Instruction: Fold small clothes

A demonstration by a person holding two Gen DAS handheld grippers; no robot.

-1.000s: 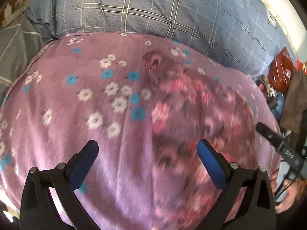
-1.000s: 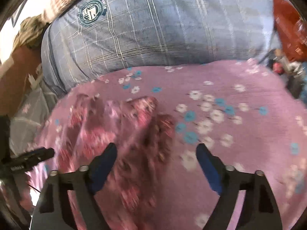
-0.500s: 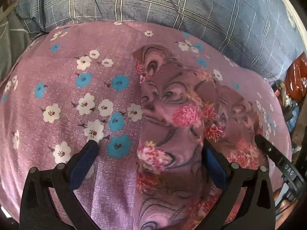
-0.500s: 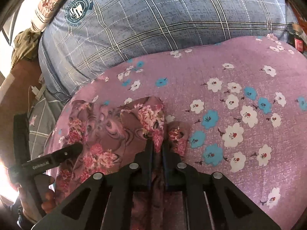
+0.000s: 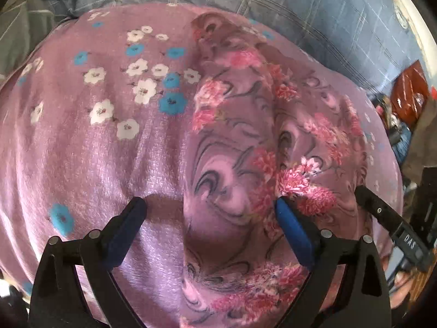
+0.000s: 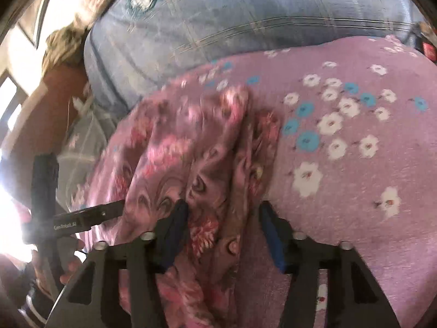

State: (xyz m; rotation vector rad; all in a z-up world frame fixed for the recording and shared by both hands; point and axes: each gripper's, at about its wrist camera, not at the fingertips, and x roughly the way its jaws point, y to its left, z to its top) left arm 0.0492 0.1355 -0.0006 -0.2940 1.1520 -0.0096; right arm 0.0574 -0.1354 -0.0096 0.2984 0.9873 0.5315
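A small floral garment (image 5: pixel 245 164), mauve with pink blossoms and dark swirls, lies bunched on a purple blanket (image 5: pixel 82 150) printed with white and blue flowers. The blanket covers a rounded, cushioned surface. Behind it runs a blue plaid pillow (image 5: pixel 314 8), pressed against the blanket's far edge.

In the left wrist view, the left gripper (image 5: pixel 210 207) sits low over the blanket with its jaws spread wide. Its left fingertip (image 5: pixel 133 210) rests over bare blanket. Its right blue pad (image 5: pixel 289 221) touches a fold of the garment. The garment's near end fills the gap between the fingers but is not pinched. The garment's left edge runs straight away from the camera toward the pillow. Left of that edge, the blanket is bare and open. On the right, the garment spreads nearly to the blanket's right edge, where the other tool's black finger (image 5: pixel 382 213) pokes in. Beyond that edge is a clutter of household items (image 5: pixel 407 95).

In the right wrist view, the right gripper (image 6: pixel 222 213) also has its jaws apart, straddling gathered pleats of the garment (image 6: pixel 191 150). This frame is blurred, so whether the pads touch cloth is unclear. The garment's right edge falls just inside the right finger. To the right, the blanket (image 6: pixel 355 177) is bare. On the left, the left tool's black finger (image 6: pixel 90 216) lies at the garment's left edge, near the blanket's drop-off.
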